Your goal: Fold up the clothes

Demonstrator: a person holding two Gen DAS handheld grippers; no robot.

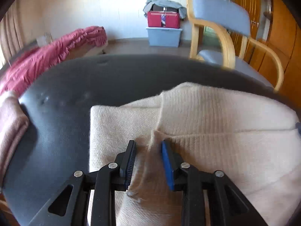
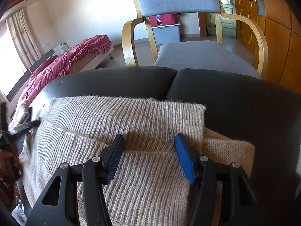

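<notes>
A cream ribbed knit sweater (image 1: 207,116) lies partly folded on the black padded table (image 1: 94,79). My left gripper (image 1: 149,145) hovers over a ridge of the knit near its left edge, jaws apart, with a raised fold between the blue pads but not clamped. In the right wrist view the same sweater (image 2: 122,120) shows a folded-over ribbed panel, and my right gripper (image 2: 149,141) stands open just above it. The other gripper's black tip (image 2: 28,125) shows at the sweater's left edge.
A pinkish folded knit (image 1: 11,120) lies at the table's left edge. Beyond the table stand a grey-cushioned wooden chair (image 2: 197,54), a bed with a red cover (image 2: 71,58), and stacked storage boxes (image 1: 163,28). Wooden cabinets (image 2: 278,43) line the right.
</notes>
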